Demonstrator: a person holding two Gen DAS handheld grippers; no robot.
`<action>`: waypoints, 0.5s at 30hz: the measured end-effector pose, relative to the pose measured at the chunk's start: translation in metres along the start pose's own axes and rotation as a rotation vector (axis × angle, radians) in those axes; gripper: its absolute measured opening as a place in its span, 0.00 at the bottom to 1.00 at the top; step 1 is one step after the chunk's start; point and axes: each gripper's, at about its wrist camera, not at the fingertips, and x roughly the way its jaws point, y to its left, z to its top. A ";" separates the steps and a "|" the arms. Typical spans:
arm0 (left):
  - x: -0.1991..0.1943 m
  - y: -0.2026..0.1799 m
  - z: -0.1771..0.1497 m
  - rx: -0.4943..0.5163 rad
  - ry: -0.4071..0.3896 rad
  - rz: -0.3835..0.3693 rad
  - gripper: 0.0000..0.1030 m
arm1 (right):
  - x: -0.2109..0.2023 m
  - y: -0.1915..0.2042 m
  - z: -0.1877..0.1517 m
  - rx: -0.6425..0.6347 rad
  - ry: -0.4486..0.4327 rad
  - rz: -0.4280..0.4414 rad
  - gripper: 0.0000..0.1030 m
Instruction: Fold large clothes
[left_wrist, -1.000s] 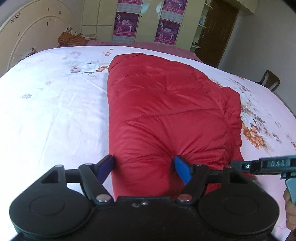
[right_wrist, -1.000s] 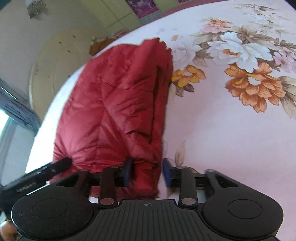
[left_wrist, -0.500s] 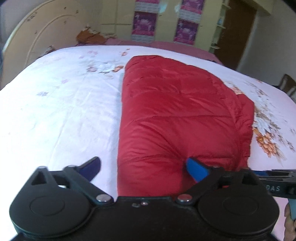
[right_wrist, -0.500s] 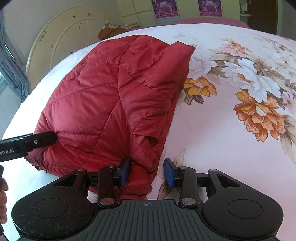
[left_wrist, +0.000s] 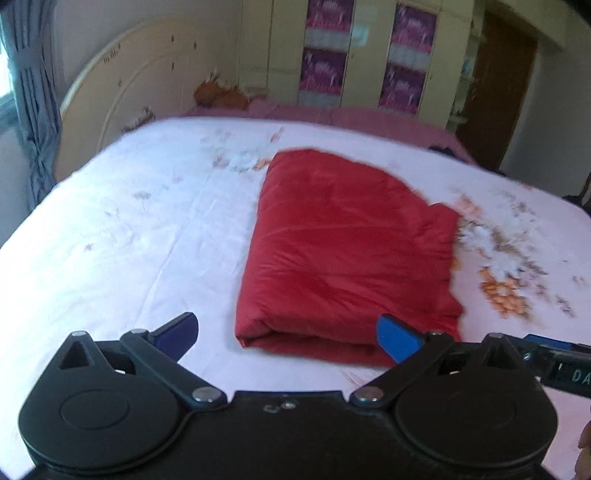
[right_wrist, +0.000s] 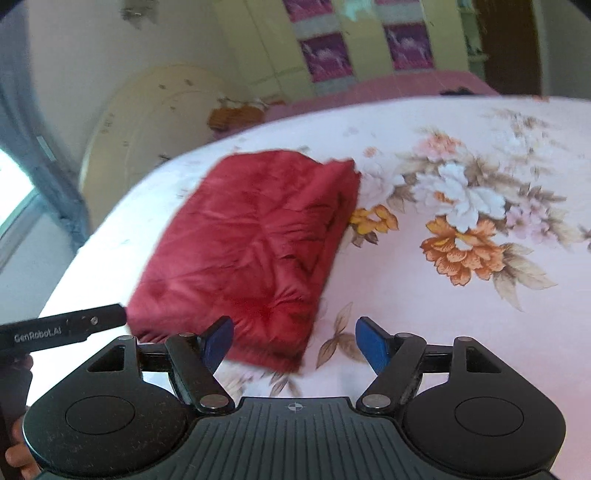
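A red quilted jacket (left_wrist: 347, 254) lies folded in a rough rectangle on the bed; it also shows in the right wrist view (right_wrist: 251, 251). My left gripper (left_wrist: 288, 334) is open and empty, just short of the jacket's near edge. My right gripper (right_wrist: 295, 341) is open and empty above the jacket's near right corner. Neither gripper touches the jacket. The other gripper's body shows at the edge of each view.
The bed sheet (left_wrist: 129, 229) is white-pink with a flower print (right_wrist: 458, 236). A cream headboard (left_wrist: 122, 110) stands at the left. Wardrobe doors with purple posters (left_wrist: 321, 70) and a brown door (left_wrist: 495, 96) are at the back. A grey curtain (left_wrist: 33, 92) hangs far left.
Both grippers have opened, let go of the jacket's near edge and drawn back and up. The jacket now lies flat on the bed.
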 end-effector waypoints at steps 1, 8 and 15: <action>-0.011 -0.005 -0.005 0.018 -0.011 0.010 1.00 | -0.011 0.004 -0.004 -0.016 -0.012 0.005 0.70; -0.087 -0.022 -0.032 0.019 -0.047 0.011 1.00 | -0.098 0.027 -0.038 -0.100 -0.099 0.017 0.72; -0.143 -0.023 -0.053 0.030 -0.095 0.096 1.00 | -0.169 0.042 -0.062 -0.133 -0.221 -0.015 0.91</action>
